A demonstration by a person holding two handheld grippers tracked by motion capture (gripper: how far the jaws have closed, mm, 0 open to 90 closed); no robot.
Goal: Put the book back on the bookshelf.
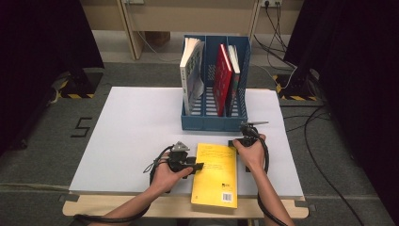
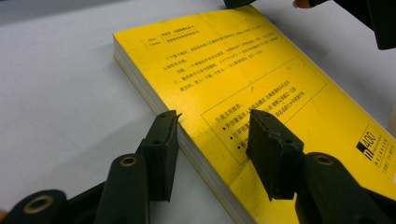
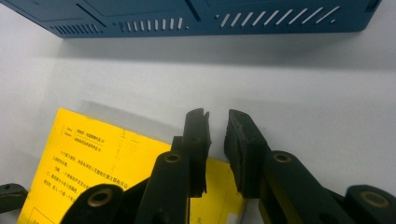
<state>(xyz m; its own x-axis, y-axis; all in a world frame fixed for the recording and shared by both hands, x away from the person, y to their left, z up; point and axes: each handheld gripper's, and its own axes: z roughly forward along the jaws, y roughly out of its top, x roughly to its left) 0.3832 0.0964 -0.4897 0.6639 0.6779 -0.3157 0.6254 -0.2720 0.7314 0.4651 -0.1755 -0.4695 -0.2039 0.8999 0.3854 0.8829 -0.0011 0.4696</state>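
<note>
High view puts the yellow book (image 1: 215, 174) flat on the white table (image 1: 131, 136), back cover up, just in front of the blue file rack (image 1: 215, 120), its near end hanging past the table's front edge. Left of the book, the left gripper (image 1: 196, 165) sits at the long page edge; in the left gripper view its jaws stand wide, one pad (image 2: 161, 158) down on the table side of that edge and the other pad (image 2: 271, 154) over the cover, neither pressing the yellow book (image 2: 261, 93). At the book's far right corner, the right gripper (image 1: 234, 142) rests near the rack; the right gripper view shows its jaws drawn narrow with a slim gap, and from this angle I can't say for sure whether they pinch the corner of the yellow book (image 3: 93, 158) or merely stand over it.

My reading: this is the approach-to-grasp step, before any lift. Next the left jaws likely need to slide further on and close across the book's thickness, while the right steadies the corner, so the book can be tipped upright and steered into an open slot of the rack, beside the white book (image 1: 192, 70) and red book (image 1: 222, 77).
</note>
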